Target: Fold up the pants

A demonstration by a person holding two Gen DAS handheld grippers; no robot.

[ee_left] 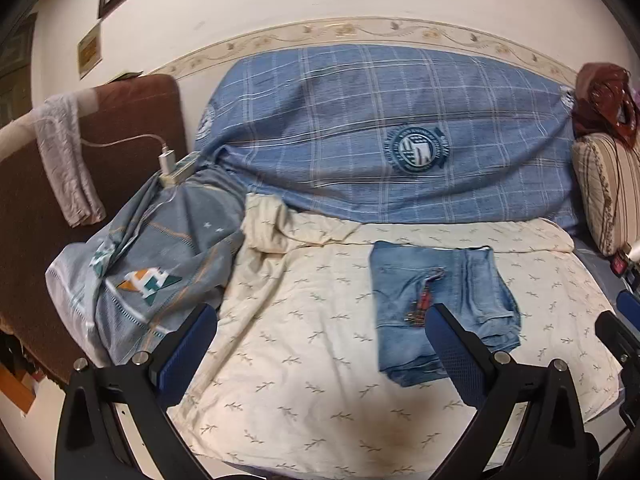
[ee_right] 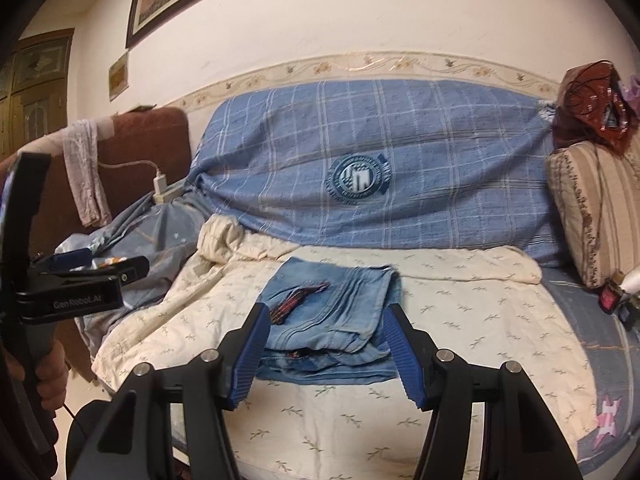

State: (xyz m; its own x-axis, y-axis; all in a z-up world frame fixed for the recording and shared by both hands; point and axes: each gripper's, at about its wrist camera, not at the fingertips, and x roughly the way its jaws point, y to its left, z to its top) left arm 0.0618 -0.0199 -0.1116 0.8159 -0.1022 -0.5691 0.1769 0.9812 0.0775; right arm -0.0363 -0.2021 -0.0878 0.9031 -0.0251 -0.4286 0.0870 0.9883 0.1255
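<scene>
A pair of blue jeans [ee_left: 416, 276] lies folded into a small rectangle on the cream leaf-print sheet [ee_left: 304, 344], with a red-patterned tag showing at the fly. My left gripper [ee_left: 320, 316] is open wide above the sheet, its right finger overlapping the near left corner of the jeans in the picture, with nothing between the pads. In the right wrist view the jeans [ee_right: 340, 292] lie just beyond my right gripper [ee_right: 326, 312]. It is open, with one blue finger at each near corner of the fold, and neither pad presses the cloth.
A blue checked cover [ee_left: 360, 132] drapes the sofa back. A grey-blue patterned cloth [ee_left: 152, 272] is bunched at the left, with a charger and cable [ee_left: 168, 160] above it. A striped cushion [ee_right: 592, 208] stands at the right. A hand holds the left gripper's handle [ee_right: 44, 372].
</scene>
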